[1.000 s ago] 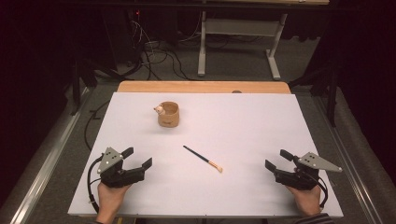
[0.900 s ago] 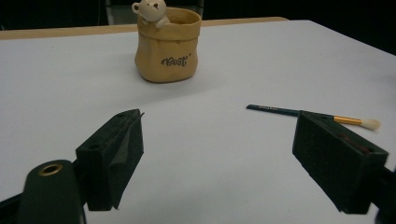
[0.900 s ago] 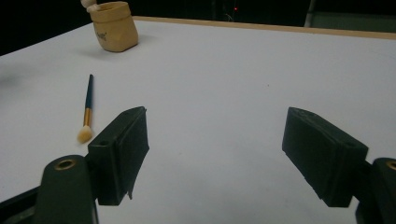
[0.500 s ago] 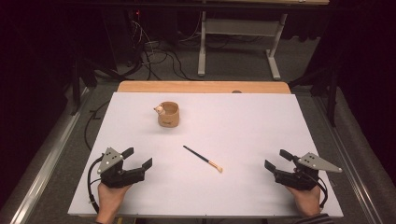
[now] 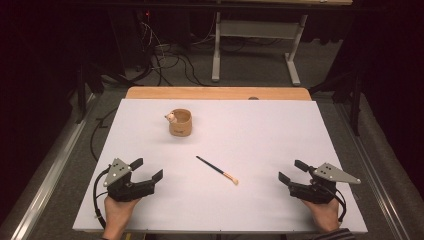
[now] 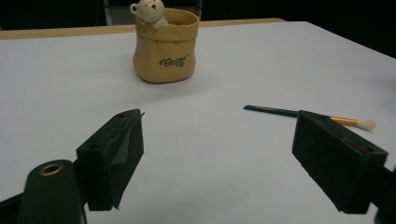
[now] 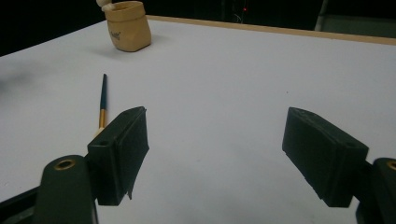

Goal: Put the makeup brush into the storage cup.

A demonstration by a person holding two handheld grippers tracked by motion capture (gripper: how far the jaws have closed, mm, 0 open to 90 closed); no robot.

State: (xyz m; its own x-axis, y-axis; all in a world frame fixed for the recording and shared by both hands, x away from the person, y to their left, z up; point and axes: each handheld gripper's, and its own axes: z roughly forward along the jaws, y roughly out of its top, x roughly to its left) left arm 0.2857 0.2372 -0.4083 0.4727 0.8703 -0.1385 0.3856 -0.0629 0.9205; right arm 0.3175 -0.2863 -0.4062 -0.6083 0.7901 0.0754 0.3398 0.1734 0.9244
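My jaws stand wide apart on both sides and they hold nothing. The left gripper [image 5: 144, 176] rests near the front edge of the table at about 7 o'clock, and the right gripper [image 5: 295, 178] rests at about 5 o'clock, each one with my hand [image 5: 118, 214] behind it.

Between them, a little in front of the middle of the white table [image 5: 260, 130], lies the brush [image 5: 217, 170]. It lies flat and slanted, with the dark handle pointing to about 10 o'clock and the pale bristle end to about 4 o'clock, toward my right side. From the left gripper view the brush [image 6: 308, 115] is beyond my right-hand jaw, well apart from it.

Farther away, at about 11 o'clock, stands the small tan pot [image 5: 180, 122] with a bear figure on its rim. It is upright and seems empty, but I cannot see its bottom well.

I judge that the work is only at its start: nothing is taken yet. The next move, I think, is for the right gripper to go to the brush, turn so the jaws stand across the thin handle, come low to the table and close on it.
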